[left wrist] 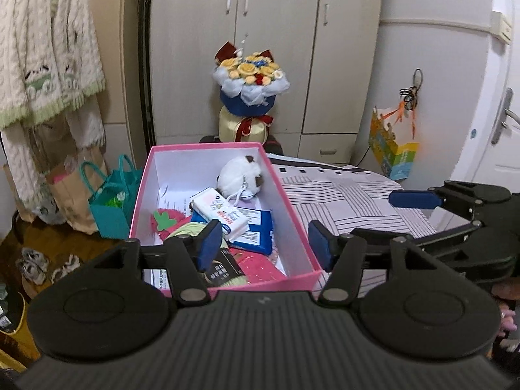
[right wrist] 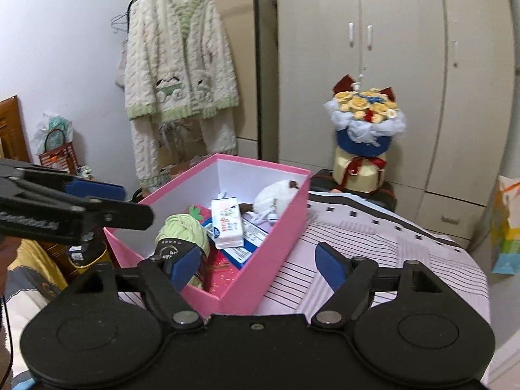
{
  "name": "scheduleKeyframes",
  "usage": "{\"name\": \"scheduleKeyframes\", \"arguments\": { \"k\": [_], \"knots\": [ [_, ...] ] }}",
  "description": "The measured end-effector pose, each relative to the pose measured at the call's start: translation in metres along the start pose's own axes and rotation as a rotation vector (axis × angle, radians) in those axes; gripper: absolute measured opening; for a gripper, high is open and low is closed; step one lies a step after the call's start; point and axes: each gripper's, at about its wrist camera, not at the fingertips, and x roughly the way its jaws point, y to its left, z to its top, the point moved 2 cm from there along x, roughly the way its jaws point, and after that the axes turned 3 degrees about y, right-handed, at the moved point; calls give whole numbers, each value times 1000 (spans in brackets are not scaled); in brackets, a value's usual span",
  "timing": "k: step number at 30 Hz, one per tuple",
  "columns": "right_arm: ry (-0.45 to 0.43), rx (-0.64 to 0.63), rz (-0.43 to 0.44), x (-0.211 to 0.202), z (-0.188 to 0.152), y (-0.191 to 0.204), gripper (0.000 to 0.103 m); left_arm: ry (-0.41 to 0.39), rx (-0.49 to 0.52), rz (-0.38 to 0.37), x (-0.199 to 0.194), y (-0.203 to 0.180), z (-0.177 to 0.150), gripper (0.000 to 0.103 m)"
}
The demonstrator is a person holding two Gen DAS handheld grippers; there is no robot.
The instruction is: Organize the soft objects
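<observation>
Both claws are hanging spread and empty over the near end of the pink box (left wrist: 224, 284): left gripper (left wrist: 265, 243) above the near wall, right gripper (right wrist: 256, 266) beside the near corner. The box is sitting on the striped bedsheet (left wrist: 351, 201). Soft things are already lying inside: green yarn ball (right wrist: 182, 230) nearest, tissue packs (left wrist: 221, 213) mid-box, white plush toy (left wrist: 240, 177) against the far wall. My read: packing looks mostly done. If tidying further, I'm advising a straight-down approach, pinching the yarn mid-body, keeping fingers off the cardboard walls.
</observation>
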Motion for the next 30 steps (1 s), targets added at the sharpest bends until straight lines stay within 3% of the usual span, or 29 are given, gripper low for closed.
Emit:
{"name": "scheduleKeyframes", "arguments": {
  "k": [6, 11, 14, 20, 24, 30],
  "knots": [
    [-20, 48, -66, -28, -16, -12, 93, -24, 39, 18, -17, -18, -14, 76],
    [8, 91, -157, -38, -27, -21, 103, -38, 24, 37, -18, -27, -25, 101],
    [51, 133, -259, -41, -33, -23, 103, -31, 18, 67, -11, -30, -29, 101],
    [70, 228, -288, -50, -44, -34, 103, 11, 41, 170, -2, -40, -31, 103],
    [52, 240, -339, -61, -50, -38, 103, 8, 7, 151, -6, -41, -33, 103],
    [25, 243, -341, -74, -53, -37, 103, -8, -6, 141, -11, -47, -39, 103]
  ]
}}
